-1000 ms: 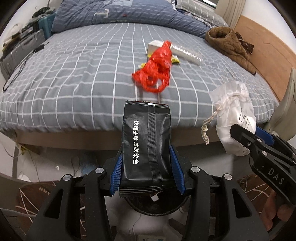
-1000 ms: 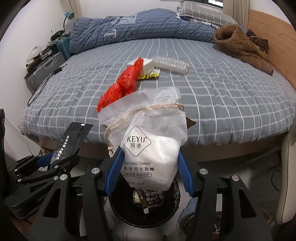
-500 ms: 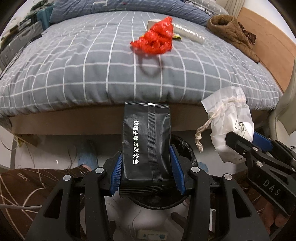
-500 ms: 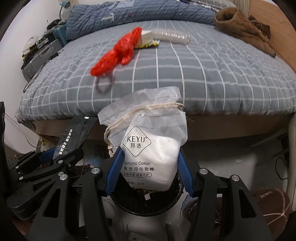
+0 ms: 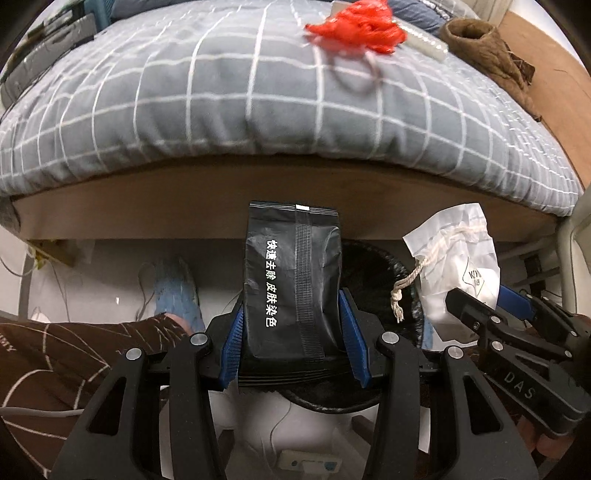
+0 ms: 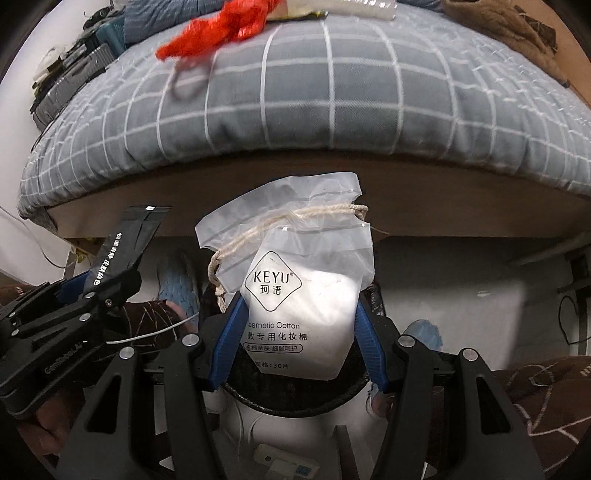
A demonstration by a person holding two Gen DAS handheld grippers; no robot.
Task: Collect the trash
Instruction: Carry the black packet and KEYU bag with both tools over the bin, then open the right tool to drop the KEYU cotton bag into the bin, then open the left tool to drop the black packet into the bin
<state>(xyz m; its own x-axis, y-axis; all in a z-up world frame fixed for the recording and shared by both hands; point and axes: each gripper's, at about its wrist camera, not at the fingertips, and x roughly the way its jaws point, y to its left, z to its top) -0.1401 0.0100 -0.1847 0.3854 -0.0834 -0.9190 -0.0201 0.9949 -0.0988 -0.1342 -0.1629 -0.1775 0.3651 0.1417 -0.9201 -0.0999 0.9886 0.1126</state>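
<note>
Gripping a flat black foil sachet (image 5: 291, 284) between its blue-padded fingers (image 5: 232, 350), the left gripper (image 5: 291, 343) holds the packet upright over a black-lined trash bin (image 5: 373, 258) that sits just beyond and beneath the fingertips. Alongside, the right gripper (image 6: 297, 339) pinches a translucent drawstring pouch of cosmetic cotton (image 6: 295, 280), crinkled plastic with a rough twine cord, above the same bin (image 6: 295, 402). Releasing well probably means centring each packet over the opening before letting go, since both are light, limp film that could catch the rim or slide off to the floor; dropping one at a time would keep the two grippers from crowding. Farther out, a grey grid-check bed (image 5: 221, 92) carries more rubbish: a crumpled red plastic bag (image 5: 358, 27) and a ribbed clear bottle (image 6: 354, 5), well apart from both fingers.
</note>
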